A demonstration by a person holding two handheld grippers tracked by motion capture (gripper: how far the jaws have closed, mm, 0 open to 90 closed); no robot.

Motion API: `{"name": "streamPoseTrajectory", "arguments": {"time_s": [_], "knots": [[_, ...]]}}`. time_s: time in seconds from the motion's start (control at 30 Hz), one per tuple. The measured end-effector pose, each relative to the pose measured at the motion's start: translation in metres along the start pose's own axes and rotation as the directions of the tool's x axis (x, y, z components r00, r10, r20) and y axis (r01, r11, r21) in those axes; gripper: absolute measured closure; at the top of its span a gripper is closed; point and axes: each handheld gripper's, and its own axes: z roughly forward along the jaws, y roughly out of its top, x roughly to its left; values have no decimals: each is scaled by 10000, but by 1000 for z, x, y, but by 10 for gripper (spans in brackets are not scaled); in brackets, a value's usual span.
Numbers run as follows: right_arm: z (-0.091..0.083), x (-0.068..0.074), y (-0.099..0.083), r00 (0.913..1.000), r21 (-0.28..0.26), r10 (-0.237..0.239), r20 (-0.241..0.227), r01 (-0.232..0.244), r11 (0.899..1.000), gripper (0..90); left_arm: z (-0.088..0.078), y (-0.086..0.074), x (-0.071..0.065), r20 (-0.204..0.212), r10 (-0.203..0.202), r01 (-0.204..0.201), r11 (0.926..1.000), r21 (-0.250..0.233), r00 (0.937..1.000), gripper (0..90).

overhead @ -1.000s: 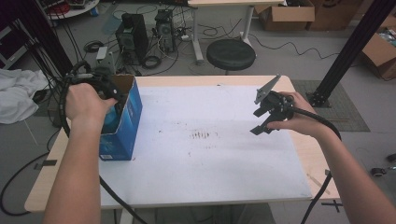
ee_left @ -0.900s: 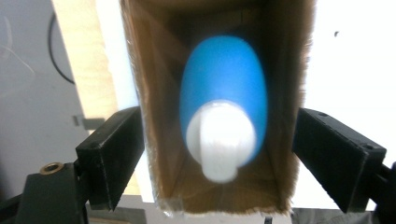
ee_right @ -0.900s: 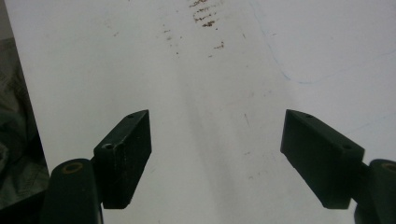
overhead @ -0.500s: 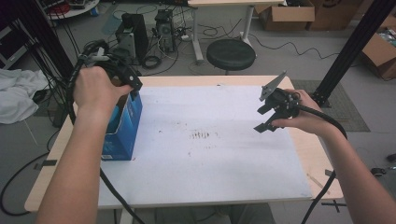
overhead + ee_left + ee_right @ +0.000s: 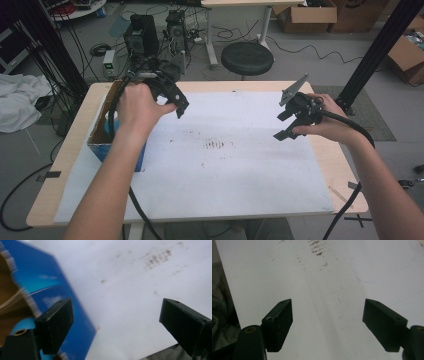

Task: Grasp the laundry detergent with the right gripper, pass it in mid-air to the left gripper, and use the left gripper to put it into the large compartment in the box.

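Note:
A blue cardboard box (image 5: 101,150) with an open top stands at the left end of the table, on a white sheet (image 5: 225,170). A hand holds my left gripper (image 5: 176,100) just right of the box's far corner, above the sheet. Its jaws have just been opening and stand open with nothing between them. In the left gripper view the left gripper (image 5: 115,312) looks down past the blue box (image 5: 50,287) onto the sheet. My right gripper (image 5: 281,126) hovers over the sheet's right side, and in the right gripper view the right gripper (image 5: 328,312) is open and empty.
Dark smudges (image 5: 217,145) mark the middle of the sheet. Behind the table are a black stool (image 5: 246,57), electronics and cables (image 5: 142,30) on the floor, and cardboard boxes (image 5: 305,15). A white cloth (image 5: 20,100) lies left of the table and a black pole (image 5: 375,55) slants at the right.
My left gripper has come from above the blue box to the right, over the white sheet, with its jaws wider apart. The right gripper has hardly moved.

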Motion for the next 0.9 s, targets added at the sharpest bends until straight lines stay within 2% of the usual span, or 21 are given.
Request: {"name": "streamPoseTrajectory", "arguments": {"time_s": [0.03,0.1,0.13,0.27,0.37,0.4,0.63,0.9], "knots": [[0,0,0,10000,0,0,0,0,10000,239,0,0,0,0,0,0,10000,0,10000,130],[-1,-1,0,10000,24,9,13,-9,10000,237,16,2,-14,265,451,-449,9989,-100,9986,130],[-1,-1,0,10000,24,9,13,-9,10000,237,16,2,-14,265,451,-449,9989,-100,9986,129],[-1,0,2,10000,108,28,21,-29,9999,235,38,6,-31,615,833,-831,9965,-51,9946,116],[-1,0,2,10000,158,6,-23,-5,9999,233,43,7,-37,718,893,-891,9960,-54,9934,116],[-1,0,2,10000,162,11,-31,-10,9999,233,45,8,-40,867,1016,-1012,9948,-90,9910,116],[-2,0,1,10000,163,33,3,-33,9999,233,51,10,-44,758,1223,-1234,9923,100,9896,106],[-2,-1,-2,9999,137,100,24,-101,9999,230,53,12,-47,685,1244,-1255,9920,130,9899,104]]}}
